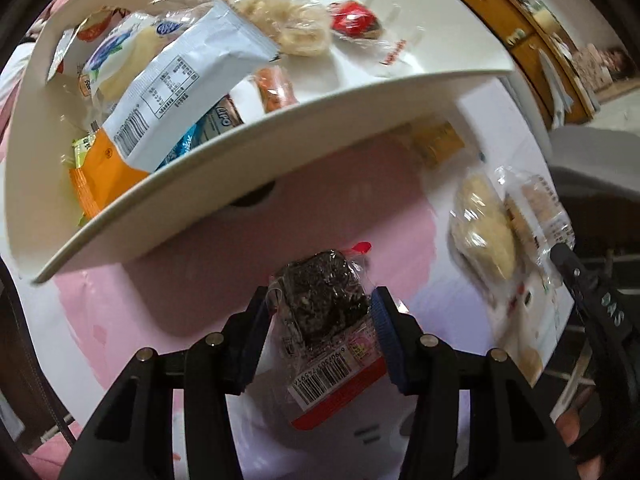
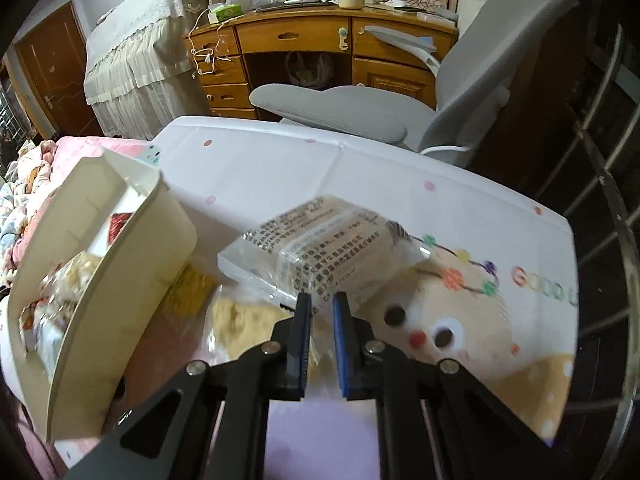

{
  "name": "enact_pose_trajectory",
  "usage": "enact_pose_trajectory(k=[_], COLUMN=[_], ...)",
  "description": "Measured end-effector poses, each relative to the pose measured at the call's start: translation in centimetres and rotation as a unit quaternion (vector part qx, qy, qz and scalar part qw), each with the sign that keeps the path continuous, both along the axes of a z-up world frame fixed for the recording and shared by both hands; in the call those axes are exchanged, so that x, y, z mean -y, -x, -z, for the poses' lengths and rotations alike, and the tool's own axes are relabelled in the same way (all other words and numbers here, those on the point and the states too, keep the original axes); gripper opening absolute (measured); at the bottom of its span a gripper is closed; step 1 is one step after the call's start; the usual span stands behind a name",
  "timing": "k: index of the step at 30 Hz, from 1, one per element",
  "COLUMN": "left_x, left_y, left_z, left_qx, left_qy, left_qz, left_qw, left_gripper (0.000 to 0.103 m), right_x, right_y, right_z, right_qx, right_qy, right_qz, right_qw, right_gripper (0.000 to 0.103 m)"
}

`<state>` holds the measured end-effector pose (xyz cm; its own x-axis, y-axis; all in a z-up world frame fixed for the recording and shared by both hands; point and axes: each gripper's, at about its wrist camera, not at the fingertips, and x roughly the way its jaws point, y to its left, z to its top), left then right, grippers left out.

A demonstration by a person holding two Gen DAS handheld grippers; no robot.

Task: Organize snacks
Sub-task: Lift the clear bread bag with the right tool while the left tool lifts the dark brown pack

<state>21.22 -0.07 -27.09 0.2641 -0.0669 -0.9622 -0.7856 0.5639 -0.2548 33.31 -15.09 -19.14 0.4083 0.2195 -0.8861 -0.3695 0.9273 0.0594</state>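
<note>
My left gripper is shut on a dark seaweed snack in a clear wrapper with a red barcode label, held above the pink and white tablecloth. Beyond it the white storage bin holds several snack packets. My right gripper is shut on the edge of a clear packet of pale biscuits, which hangs just above the tablecloth. Under it lies a pale crumbly snack. The same white bin stands to the left in the right wrist view.
A yellow snack lies beside the bin's wall. A grey chair and a wooden desk stand past the table's far edge. Pink bedding lies at the left. The table ends in a dark drop at the right.
</note>
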Motion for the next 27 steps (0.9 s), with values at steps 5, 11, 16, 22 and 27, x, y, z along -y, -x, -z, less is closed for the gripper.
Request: enact_pose_trajectory(k=[5, 11, 16, 22, 27], left_x=[1.3, 2.8, 2.8, 3.7, 4.1], left_y=[1.0, 2.3, 4.9, 7.1, 8.4], left_z=[-3.2, -6.1, -8.1, -10.6, -13.1], left_qx=[0.035, 0.073, 0.081, 0.071, 0.084], left_qy=[-0.013, -0.001, 0.003, -0.008, -0.035], left_qz=[0.034, 0.095, 0.139, 0.198, 0.25], left_qw=[0.9987, 0.9928, 0.9869, 0.9775, 0.9641], left_gripper=[0.049, 0.049, 0.049, 0.049, 0.049], right_x=[2.3, 4.6, 6.4, 8.2, 9.2], right_y=[3.4, 6.8, 10.0, 13.4, 15.5], right_z=[-2.6, -4.6, -5.3, -5.8, -6.8], right_qx=[0.008, 0.001, -0.008, -0.025, -0.017], right_qy=[-0.006, -0.028, -0.05, -0.074, -0.092], right_qz=[-0.004, 0.007, 0.017, 0.02, 0.029], right_qw=[1.0, 1.0, 0.999, 0.997, 0.995], right_gripper=[0.006, 0.004, 0.003, 0.003, 0.002])
